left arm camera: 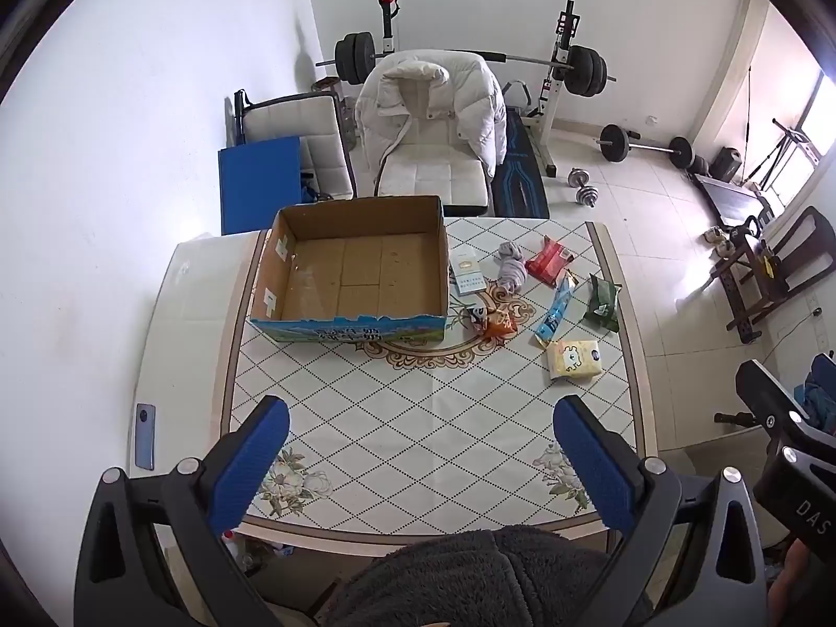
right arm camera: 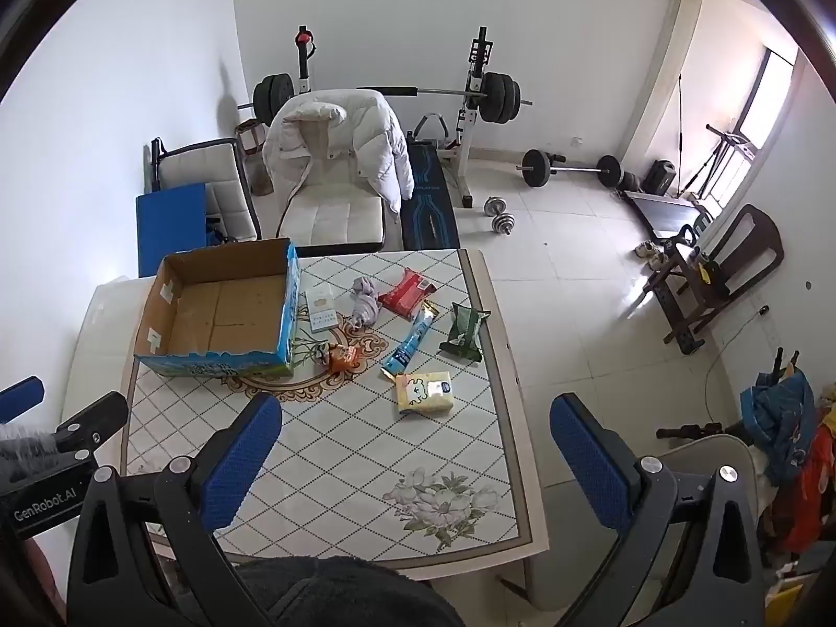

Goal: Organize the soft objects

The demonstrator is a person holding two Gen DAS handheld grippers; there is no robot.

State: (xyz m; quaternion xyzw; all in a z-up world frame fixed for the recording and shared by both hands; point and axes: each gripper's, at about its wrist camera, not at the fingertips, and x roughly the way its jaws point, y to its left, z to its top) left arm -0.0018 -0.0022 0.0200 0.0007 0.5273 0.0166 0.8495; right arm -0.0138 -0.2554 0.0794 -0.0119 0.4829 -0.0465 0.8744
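Right wrist view: our right gripper (right arm camera: 415, 457) and left gripper (left arm camera: 420, 457) both gape wide, empty, above the tiled counter (right arm camera: 334, 449); nearest is the yellow soft tissue pack (right arm camera: 423, 392), right of the open cardboard box (right arm camera: 219, 308); we should pinch it mid-body.

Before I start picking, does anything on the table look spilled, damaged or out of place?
Nothing looks spilled or damaged. The open cardboard box sits upright and empty. The grey bundled sock, red packet, green packet and yellow tissue pack lie loose beside it on the tiled table.
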